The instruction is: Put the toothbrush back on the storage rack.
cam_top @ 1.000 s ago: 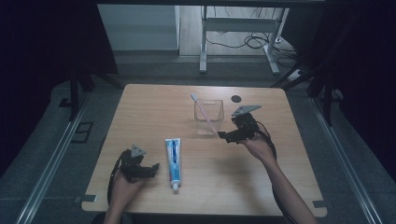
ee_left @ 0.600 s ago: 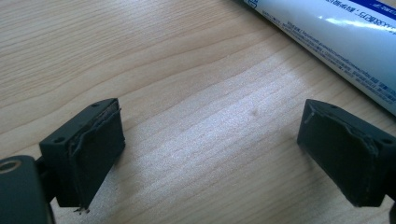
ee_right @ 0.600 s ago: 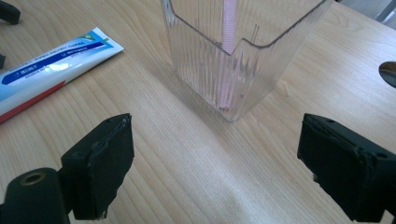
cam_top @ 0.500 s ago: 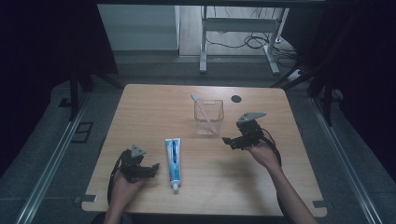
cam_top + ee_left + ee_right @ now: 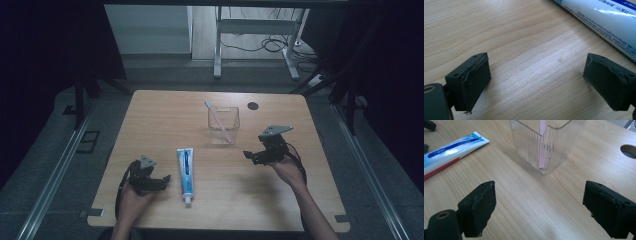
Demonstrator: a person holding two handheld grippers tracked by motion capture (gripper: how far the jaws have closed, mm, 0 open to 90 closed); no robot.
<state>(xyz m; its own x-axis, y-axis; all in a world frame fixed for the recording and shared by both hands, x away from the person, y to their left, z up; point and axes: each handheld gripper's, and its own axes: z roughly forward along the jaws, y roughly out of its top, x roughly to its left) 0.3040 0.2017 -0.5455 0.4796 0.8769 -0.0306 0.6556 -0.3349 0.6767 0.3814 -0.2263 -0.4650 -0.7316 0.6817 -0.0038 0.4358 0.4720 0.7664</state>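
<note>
On the table (image 5: 165,107), high view: the items below are seen; clock directions are taken from the table's centre, 12 o'clock being the far edge.

Tube (image 5: 185,168): laid flat at about 7 o'clock, lengthwise toward the near edge, cap end nearest the person. White with blue print; a red band is seen in the right gripper view (image 5: 451,151). In the left gripper view it (image 5: 599,20) crosses the upper right corner.

Cup (image 5: 223,125): a clear ribbed square cup, upright, just past centre toward 12 o'clock. In the right gripper view it (image 5: 546,142) stands ahead of the jaws, apart from them.

Brush (image 5: 217,119): pink, leaned inside the cup, head above the rim toward 11 o'clock, lower end at the cup's floor.

Left gripper (image 5: 162,181): held at 8 o'clock, just beside the tube at its left, not touching it. Jaws are spread wide, nothing between them; bare wood is seen in the gap (image 5: 536,80).

Right gripper (image 5: 251,156): held at 4 o'clock, near the cup, pointed toward the table's left. Jaws are spread wide and empty (image 5: 539,207); the cup lies beyond the gap.

Hole (image 5: 253,105): a dark round opening in the tabletop at 1 o'clock, just beyond the cup.
</note>
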